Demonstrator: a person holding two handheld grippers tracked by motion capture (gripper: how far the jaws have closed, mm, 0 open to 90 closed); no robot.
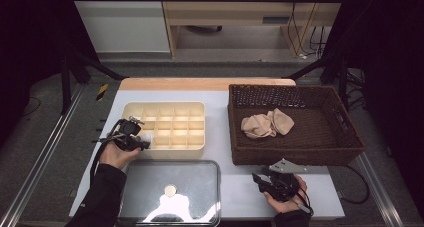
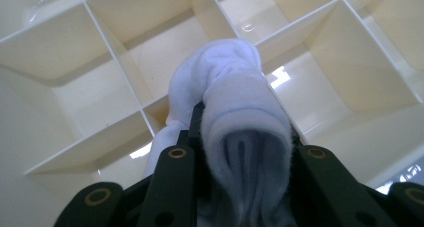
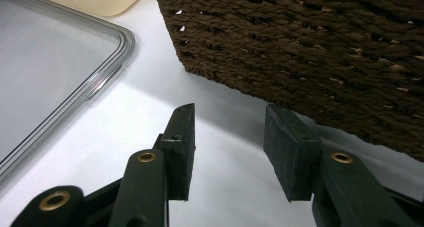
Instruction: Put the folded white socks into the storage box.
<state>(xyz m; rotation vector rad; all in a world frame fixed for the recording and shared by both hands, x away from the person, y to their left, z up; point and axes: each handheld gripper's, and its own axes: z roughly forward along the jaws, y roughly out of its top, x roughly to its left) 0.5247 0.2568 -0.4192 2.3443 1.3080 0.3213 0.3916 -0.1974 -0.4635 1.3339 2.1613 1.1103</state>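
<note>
White rolled-up cotton sock (image 1: 146, 137) sits pinched in the left gripper (image 1: 141, 141) at 9 o'clock on the table, over the cream plastic divided organizer tray (image 1: 192, 108), probably lined up for a cell. Left gripper view: jaws squeeze the sock (image 2: 235, 102) above the grid. Right gripper view: right gripper (image 3: 229, 147) spread, empty, parked by the dark brown woven basket (image 3: 310, 42).

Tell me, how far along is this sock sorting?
Nothing looks stowed yet: the visible cells of the cream plastic divided organiser are bare. In hand: the left gripper holds a rolled white sock over it. Left: the beige socks in the brown wicker basket.
</note>
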